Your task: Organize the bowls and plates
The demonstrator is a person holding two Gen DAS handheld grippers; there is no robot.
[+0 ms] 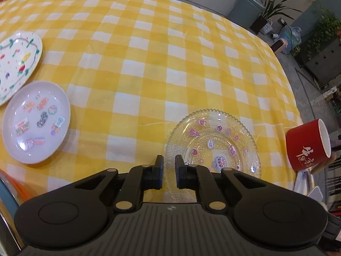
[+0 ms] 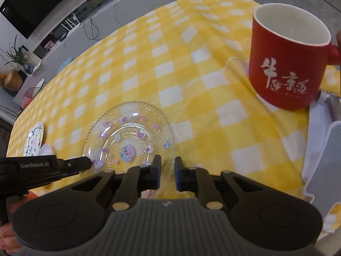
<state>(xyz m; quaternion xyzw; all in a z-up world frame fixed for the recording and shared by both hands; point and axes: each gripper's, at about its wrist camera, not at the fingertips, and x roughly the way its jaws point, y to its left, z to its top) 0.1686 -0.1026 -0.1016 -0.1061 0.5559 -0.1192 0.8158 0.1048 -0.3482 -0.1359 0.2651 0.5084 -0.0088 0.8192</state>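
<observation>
On the yellow checked tablecloth (image 1: 149, 64) lay, largest first, a flower-painted plate (image 1: 17, 61) and a sticker-dotted white plate (image 1: 36, 121) at the far left, then the beaded glass plate (image 2: 130, 136), its near rim pinched by both the left gripper (image 1: 169, 166) and the right gripper (image 2: 168, 166), beside a red mug (image 2: 287, 64).

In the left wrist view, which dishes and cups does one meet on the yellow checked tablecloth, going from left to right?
White oval plate with painted fruit border → round white plate with colourful stickers → clear beaded glass plate with pink stickers → red mug with white lettering.
</observation>
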